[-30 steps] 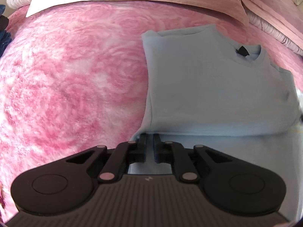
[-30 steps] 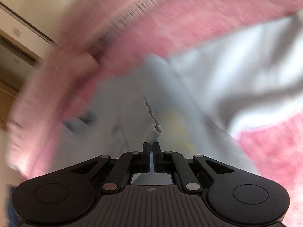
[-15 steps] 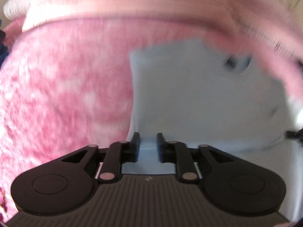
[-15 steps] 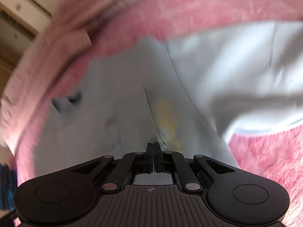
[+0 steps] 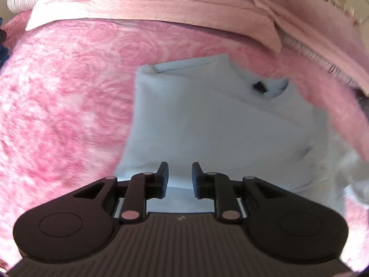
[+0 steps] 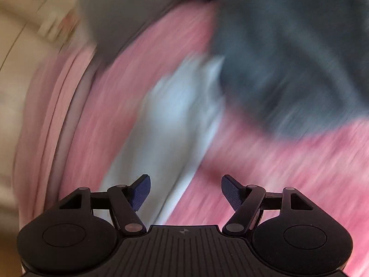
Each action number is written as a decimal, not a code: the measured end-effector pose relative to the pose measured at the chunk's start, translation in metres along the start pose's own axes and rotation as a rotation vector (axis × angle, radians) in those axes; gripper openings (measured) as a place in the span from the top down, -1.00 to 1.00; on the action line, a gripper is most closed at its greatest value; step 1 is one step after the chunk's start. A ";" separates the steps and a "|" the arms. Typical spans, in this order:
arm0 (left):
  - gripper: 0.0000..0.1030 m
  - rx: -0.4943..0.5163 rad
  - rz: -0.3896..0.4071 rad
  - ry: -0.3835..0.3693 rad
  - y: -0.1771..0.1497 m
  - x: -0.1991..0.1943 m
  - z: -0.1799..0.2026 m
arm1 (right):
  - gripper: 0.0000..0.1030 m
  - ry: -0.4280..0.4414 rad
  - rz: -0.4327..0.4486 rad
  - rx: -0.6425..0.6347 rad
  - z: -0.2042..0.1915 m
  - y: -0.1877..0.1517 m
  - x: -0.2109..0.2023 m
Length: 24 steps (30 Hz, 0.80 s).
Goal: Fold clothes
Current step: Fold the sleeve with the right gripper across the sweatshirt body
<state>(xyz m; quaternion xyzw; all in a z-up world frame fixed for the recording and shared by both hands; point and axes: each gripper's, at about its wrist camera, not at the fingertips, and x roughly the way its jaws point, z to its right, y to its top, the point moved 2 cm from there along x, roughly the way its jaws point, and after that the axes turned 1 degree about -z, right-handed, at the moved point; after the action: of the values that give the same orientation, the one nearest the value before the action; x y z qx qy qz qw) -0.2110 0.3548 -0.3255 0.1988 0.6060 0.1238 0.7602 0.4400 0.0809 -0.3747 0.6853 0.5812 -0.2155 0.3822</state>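
Both grippers were seen with nothing clamped. The left gripper (image 5: 179,177) was held with its jaws a little apart, right over the near edge of a light blue sweatshirt (image 5: 219,124), which was laid folded on a pink rose-patterned blanket (image 5: 64,106). The neckline with its dark label (image 5: 259,86) was pointed away from the gripper, toward a pale pink pillow (image 5: 147,7) at the far side. The right gripper (image 6: 185,192) was spread wide, and its view was badly smeared by motion. A pale blue strip of cloth (image 6: 175,124) could be made out ahead and left of its fingers, beside a dark grey garment (image 6: 295,64) on the pink blanket.
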 end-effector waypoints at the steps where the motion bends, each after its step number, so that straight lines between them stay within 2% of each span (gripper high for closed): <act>1: 0.66 -0.014 -0.001 -0.016 0.001 0.000 0.004 | -0.40 -0.004 0.028 0.028 0.009 0.011 0.001; 4: 0.66 -0.040 -0.005 -0.045 0.000 0.000 0.015 | -0.37 -0.008 0.061 0.084 0.026 0.031 0.011; 7: 0.66 -0.062 -0.010 -0.070 -0.003 -0.001 0.021 | -0.34 -0.001 0.071 0.049 0.023 0.035 0.021; 9: 0.66 -0.077 -0.014 -0.082 -0.006 -0.002 0.022 | 0.08 0.002 0.071 0.002 0.019 0.036 0.027; 10: 0.66 -0.085 -0.017 -0.084 -0.009 -0.003 0.021 | 0.48 0.009 0.048 -0.010 0.018 0.036 0.033; 13: 0.66 -0.111 -0.022 -0.091 -0.016 -0.006 0.017 | 0.51 -0.005 0.025 -0.039 0.012 0.035 0.042; 14: 0.66 -0.120 -0.022 -0.092 -0.018 -0.007 0.015 | 0.64 -0.017 0.029 -0.045 0.009 0.034 0.044; 15: 0.66 -0.129 -0.020 -0.091 -0.020 -0.009 0.012 | 0.91 -0.041 0.035 -0.048 0.006 0.033 0.043; 17: 0.66 -0.147 -0.015 -0.093 -0.024 -0.014 0.004 | 0.97 -0.067 0.056 -0.144 -0.020 0.027 0.038; 20: 0.66 -0.173 -0.008 -0.089 -0.029 -0.019 -0.008 | 0.97 -0.018 0.087 -0.457 -0.097 -0.002 0.026; 22: 0.66 -0.194 -0.009 -0.077 -0.033 -0.020 -0.017 | 0.97 0.050 0.071 -0.658 -0.151 -0.039 0.018; 24: 0.67 -0.219 -0.011 -0.076 -0.037 -0.021 -0.024 | 0.97 0.099 0.001 -0.847 -0.166 -0.099 0.012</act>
<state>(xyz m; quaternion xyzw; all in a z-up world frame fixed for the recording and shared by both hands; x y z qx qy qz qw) -0.2412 0.3164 -0.3284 0.1157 0.5609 0.1773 0.8004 0.3229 0.2202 -0.3082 0.4775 0.6358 0.0760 0.6017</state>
